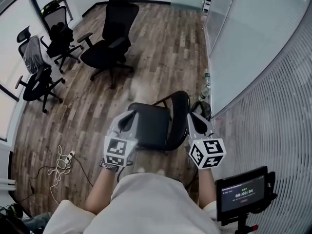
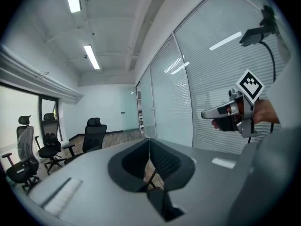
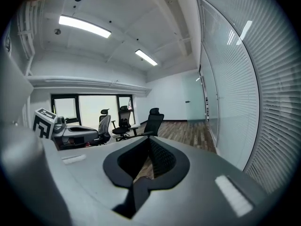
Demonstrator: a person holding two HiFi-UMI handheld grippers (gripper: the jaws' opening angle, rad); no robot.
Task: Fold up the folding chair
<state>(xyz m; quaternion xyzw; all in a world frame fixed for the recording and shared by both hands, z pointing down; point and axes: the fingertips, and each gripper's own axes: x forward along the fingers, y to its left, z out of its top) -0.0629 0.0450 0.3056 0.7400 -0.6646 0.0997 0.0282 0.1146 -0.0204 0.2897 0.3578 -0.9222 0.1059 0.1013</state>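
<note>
Seen from above, a black folding chair (image 1: 152,126) stands unfolded on a wooden floor (image 1: 165,48), directly in front of the person. Its seat lies flat and its curved backrest rises at the seat's right side.

The left gripper (image 1: 127,117) is held over the chair's near left corner. Its jaws are pressed together with nothing between them. From this height it is not clear whether it touches the seat. The right gripper (image 1: 195,119) is held just beside the right edge of the backrest. Its jaws are also together and empty, and contact with the chair cannot be made out. Each gripper carries a cube with square black-and-white markers, nearer the person than the chair.

Beyond the chair to its left, well apart from it, three black office chairs (image 1: 108,39) stand grouped near a window. To the chair's right runs a glass wall (image 1: 273,77) covered with blinds. Two bottles (image 1: 206,81) stand on the floor at the foot of that wall, near the backrest. To the chair's left and nearer the person, a white power strip (image 1: 64,162) lies among loose cables. To the chair's right and nearer the person, a small screen (image 1: 242,193) on a stand shows a timer.
</note>
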